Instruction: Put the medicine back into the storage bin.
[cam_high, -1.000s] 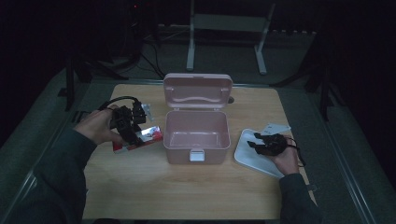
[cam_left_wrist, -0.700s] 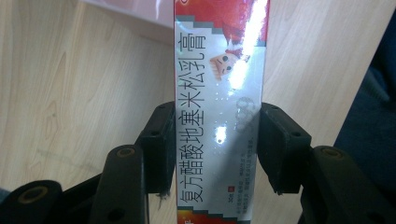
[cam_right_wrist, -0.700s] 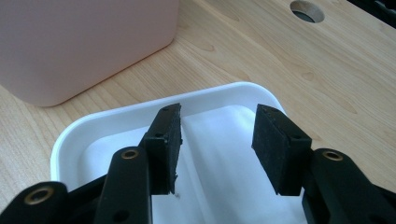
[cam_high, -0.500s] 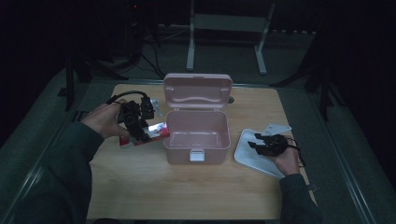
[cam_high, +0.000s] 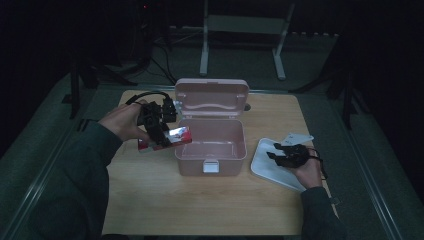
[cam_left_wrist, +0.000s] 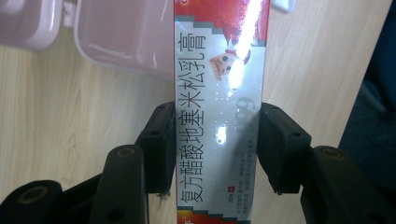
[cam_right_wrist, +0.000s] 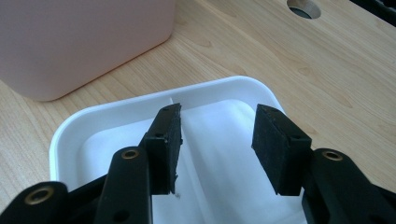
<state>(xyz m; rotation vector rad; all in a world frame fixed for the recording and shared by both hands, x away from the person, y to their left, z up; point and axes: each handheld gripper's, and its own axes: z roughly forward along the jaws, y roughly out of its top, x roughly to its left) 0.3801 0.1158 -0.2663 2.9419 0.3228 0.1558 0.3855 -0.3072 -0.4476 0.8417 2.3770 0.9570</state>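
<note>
A person sits at a wooden counter (cam_high: 210, 200) with a gripper in each hand. The left gripper (cam_high: 161, 131) is clamped on a long, flat red-and-silver carton (cam_high: 166, 139) printed with Chinese characters, its two black pads pressing the carton's long edges. In the left gripper view the carton (cam_left_wrist: 218, 107) runs straight out between the jaws, away from the hand. From above, it is held off the counter just left of an open pink box (cam_high: 212, 147), its long axis pointing at the box's left wall — the free end nearly touches the rim. The box lies to the right of the carton, so the left hand is clearly the nearer one. The right gripper (cam_high: 284, 155) rests well apart, over a white tray (cam_high: 265, 170) — its jaws stand apart with nothing between them.
</note>
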